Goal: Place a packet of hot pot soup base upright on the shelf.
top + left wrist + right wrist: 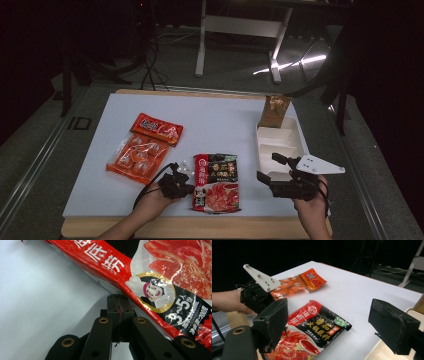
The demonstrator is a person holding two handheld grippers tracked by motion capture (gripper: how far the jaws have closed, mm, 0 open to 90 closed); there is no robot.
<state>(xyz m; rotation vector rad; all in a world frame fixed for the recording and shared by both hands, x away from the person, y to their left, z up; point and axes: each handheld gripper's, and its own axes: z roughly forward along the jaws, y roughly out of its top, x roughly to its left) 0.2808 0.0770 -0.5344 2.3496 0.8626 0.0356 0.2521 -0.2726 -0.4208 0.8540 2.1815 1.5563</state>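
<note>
A red and black soup-base packet (216, 182) (312, 332) lies flat near the table's front edge. My left gripper (191, 189) (117, 300) is shut, its tips right at the packet's (160, 287) left edge. Whether they pinch that edge I cannot tell. My right gripper (267, 167) (332, 327) stands wide open with nothing between its fingers, just off the near end of a white tray (287, 145). In the right gripper view the left gripper (265, 300), with its grey plate, sits beyond the packet.
An orange-red packet (145, 147) (298, 283) lies at the left of the white board (220, 117). A brown packet (274, 111) stands at the tray's far end. The board's wooden front edge (200, 227) runs just below both hands.
</note>
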